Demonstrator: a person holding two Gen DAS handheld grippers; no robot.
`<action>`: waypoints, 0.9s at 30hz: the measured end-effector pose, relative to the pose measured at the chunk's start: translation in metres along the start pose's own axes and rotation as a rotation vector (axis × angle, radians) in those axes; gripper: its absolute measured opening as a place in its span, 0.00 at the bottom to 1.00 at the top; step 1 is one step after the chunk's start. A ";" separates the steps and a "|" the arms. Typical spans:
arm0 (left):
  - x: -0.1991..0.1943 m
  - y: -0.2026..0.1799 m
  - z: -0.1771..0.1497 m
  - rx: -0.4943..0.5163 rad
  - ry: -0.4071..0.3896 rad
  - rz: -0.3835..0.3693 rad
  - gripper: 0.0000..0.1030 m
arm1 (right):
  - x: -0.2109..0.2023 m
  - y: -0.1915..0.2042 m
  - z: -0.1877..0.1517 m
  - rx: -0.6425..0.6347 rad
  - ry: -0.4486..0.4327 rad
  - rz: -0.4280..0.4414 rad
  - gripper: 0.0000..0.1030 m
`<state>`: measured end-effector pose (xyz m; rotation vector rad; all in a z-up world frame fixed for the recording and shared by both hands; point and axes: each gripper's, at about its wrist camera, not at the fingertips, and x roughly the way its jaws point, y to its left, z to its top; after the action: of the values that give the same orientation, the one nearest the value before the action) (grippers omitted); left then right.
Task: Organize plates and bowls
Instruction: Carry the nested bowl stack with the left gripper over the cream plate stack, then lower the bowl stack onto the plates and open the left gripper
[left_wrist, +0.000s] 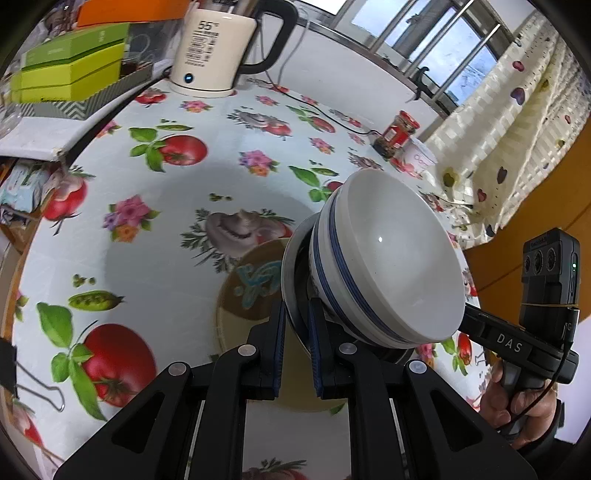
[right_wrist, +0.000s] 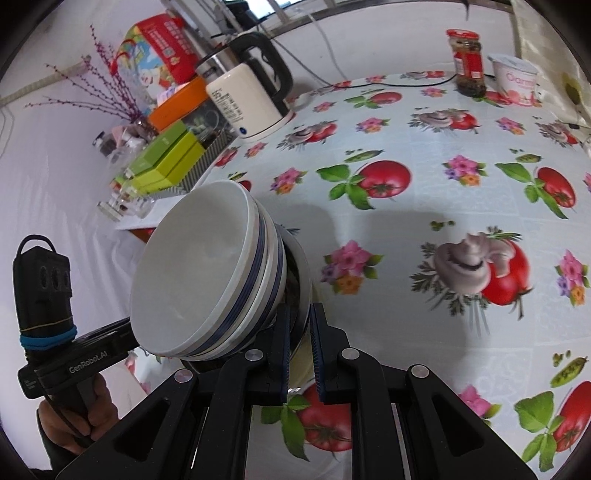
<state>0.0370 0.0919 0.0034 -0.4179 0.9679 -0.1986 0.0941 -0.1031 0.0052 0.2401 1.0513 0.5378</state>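
Observation:
A stack of white bowls with blue bands (left_wrist: 384, 266) sits inside a steel plate (left_wrist: 291, 273), and the whole stack is tilted on edge above the table. My left gripper (left_wrist: 296, 314) is shut on the steel plate's rim. My right gripper (right_wrist: 299, 314) is shut on the opposite rim of the same steel plate (right_wrist: 301, 280), with the bowls (right_wrist: 207, 273) to its left. A beige plate with a blue motif (left_wrist: 247, 291) lies on the table below the stack.
A white kettle (left_wrist: 210, 48) and green boxes (left_wrist: 70, 70) stand at the table's far left. A red-lidded jar (right_wrist: 467, 62) and a yogurt cup (right_wrist: 515, 79) stand at the far edge. A binder clip (left_wrist: 22, 373) lies near the left edge. The fruit-print tablecloth (right_wrist: 461, 192) covers the table.

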 end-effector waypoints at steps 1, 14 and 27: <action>-0.001 0.002 -0.001 -0.004 0.000 0.006 0.12 | 0.003 0.002 0.000 -0.003 0.005 0.004 0.11; 0.002 0.013 -0.007 -0.037 0.026 0.033 0.12 | 0.019 0.005 -0.001 -0.009 0.052 0.006 0.11; 0.005 0.019 -0.009 -0.060 0.031 0.027 0.12 | 0.024 0.007 0.001 -0.021 0.064 0.002 0.12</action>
<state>0.0321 0.1051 -0.0127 -0.4581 1.0109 -0.1519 0.1022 -0.0844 -0.0095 0.2063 1.1068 0.5613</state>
